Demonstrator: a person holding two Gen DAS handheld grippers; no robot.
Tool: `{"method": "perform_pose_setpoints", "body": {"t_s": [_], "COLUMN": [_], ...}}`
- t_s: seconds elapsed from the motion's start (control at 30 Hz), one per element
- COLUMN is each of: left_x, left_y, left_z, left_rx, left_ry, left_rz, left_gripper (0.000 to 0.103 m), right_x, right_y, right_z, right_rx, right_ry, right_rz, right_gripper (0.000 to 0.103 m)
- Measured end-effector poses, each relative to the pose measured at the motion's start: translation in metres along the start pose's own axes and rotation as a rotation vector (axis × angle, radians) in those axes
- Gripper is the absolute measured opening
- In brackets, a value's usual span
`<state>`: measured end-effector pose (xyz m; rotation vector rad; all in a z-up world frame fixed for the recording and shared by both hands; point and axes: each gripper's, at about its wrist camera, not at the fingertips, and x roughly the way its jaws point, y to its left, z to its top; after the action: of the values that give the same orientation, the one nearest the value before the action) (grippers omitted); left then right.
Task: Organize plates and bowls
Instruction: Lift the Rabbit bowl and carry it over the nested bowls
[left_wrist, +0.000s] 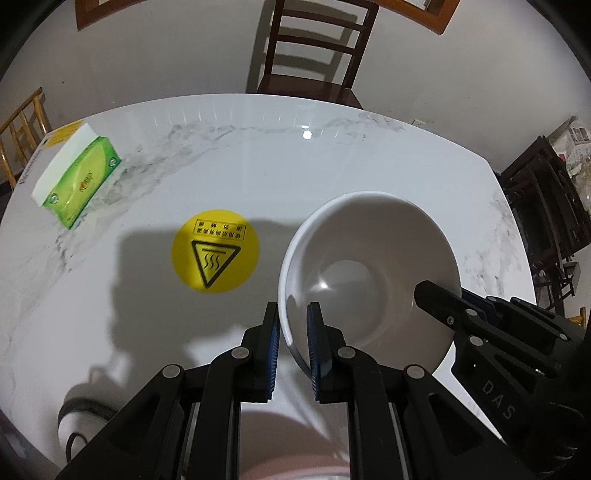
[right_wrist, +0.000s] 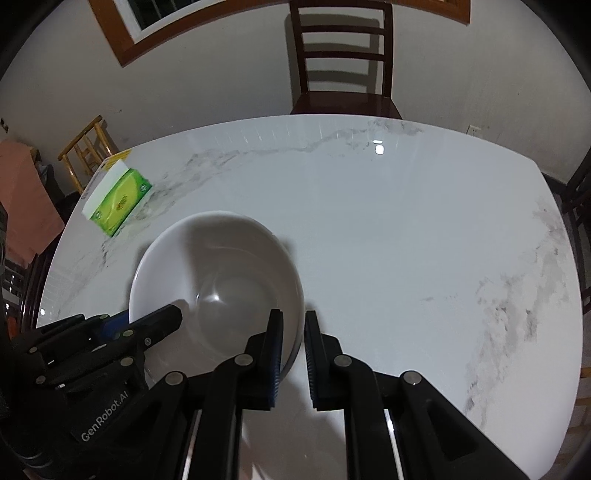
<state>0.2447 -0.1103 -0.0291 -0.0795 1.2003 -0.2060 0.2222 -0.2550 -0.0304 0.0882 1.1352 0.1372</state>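
Marble-patterned white table (left_wrist: 332, 155) carries a green tissue box (left_wrist: 79, 177) at far left and a round yellow hot-surface sticker (left_wrist: 215, 251) near centre; a dark wooden chair (left_wrist: 314, 48) stands behind. White bowl (left_wrist: 369, 273) sits tilted, apparently lifted off the table, held from both sides. Left gripper (left_wrist: 293, 343) has its fingers clamped across the bowl's left rim; right gripper (right_wrist: 293, 347) has its fingers closed on the opposite rim. Another white dish seems to lie beneath, at the lower frame edge, too cropped to identify. Risk, as judged: smooth glazed rim held at two narrow spots could slip or rotate if either grip loosens or the hands move unevenly, dropping the bowl onto hard stone.
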Motion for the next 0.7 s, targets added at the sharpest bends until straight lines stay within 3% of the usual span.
{"method": "perform_pose_setpoints", "body": {"t_s": [0.4, 0.7], "left_x": [-0.062, -0.081], "left_y": [0.005, 0.015], "left_z": [-0.05, -0.094], "left_rx": [0.013, -0.015], "left_ry": [-0.05, -0.028], "left_rz": [0.018, 0.0], "left_gripper": [0.012, 0.012], "right_x": [-0.056, -0.077], "right_y": [0.027, 0.043], "right_z": [-0.048, -0.089], "right_rx": [-0.027, -0.045], "right_ry": [-0.036, -0.033], "right_rz": [0.015, 0.027], "right_gripper": [0.012, 0.012]}}
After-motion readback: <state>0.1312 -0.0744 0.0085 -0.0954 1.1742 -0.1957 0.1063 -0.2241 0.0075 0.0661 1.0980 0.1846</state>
